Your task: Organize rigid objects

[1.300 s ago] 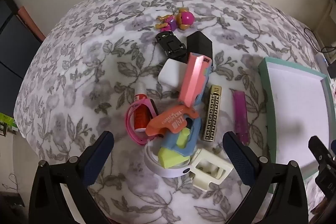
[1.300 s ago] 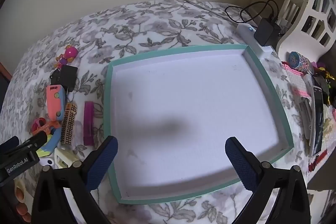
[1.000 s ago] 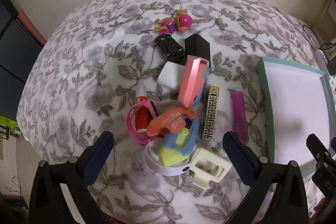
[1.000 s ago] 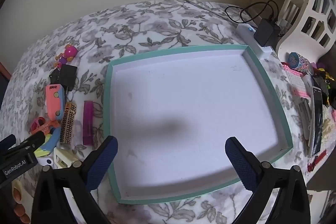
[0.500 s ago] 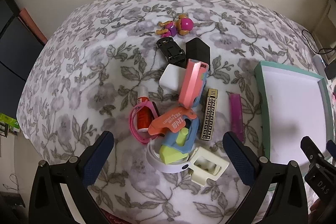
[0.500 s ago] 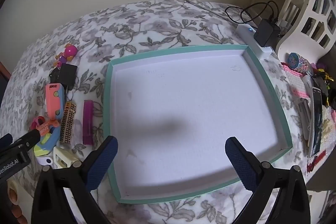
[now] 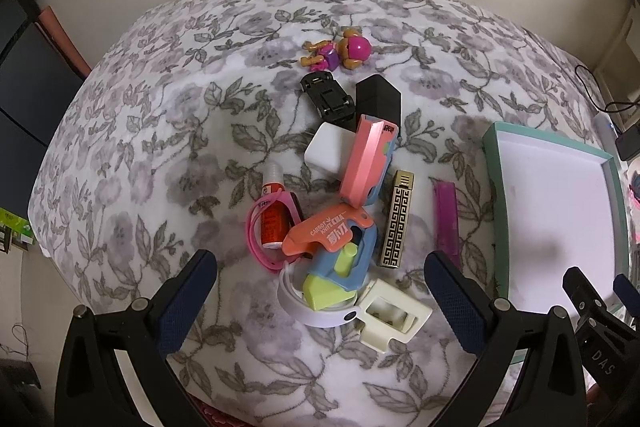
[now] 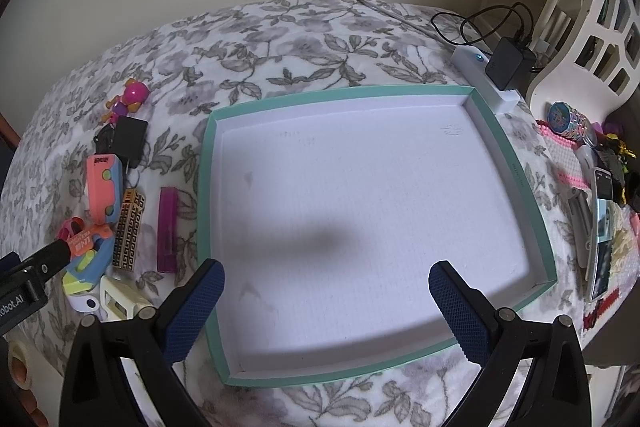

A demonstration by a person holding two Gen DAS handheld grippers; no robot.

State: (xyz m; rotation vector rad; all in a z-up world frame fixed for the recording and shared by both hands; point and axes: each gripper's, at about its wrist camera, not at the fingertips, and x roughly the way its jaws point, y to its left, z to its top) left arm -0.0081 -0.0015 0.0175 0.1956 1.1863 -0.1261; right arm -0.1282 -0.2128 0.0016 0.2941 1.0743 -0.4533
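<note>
I am finding open floral cover (image 7: pixel 152 163) left of the toy pile (image 7: pixel 340 211), where objects are overlapping tightly. The teal tray (image 8: pixel 206 187) is lying empty, and a purple bar (image 8: pixel 167 227) is lying just beside its left rim.

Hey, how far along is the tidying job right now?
Nothing looks done yet: the tray holds nothing. Nothing is in hand either; the left gripper hangs open above the pile, and the right gripper is open over the tray. Everything is left: the toy figure, black car, pink case, patterned lighter, purple bar and the rest lie on the blanket.
</note>
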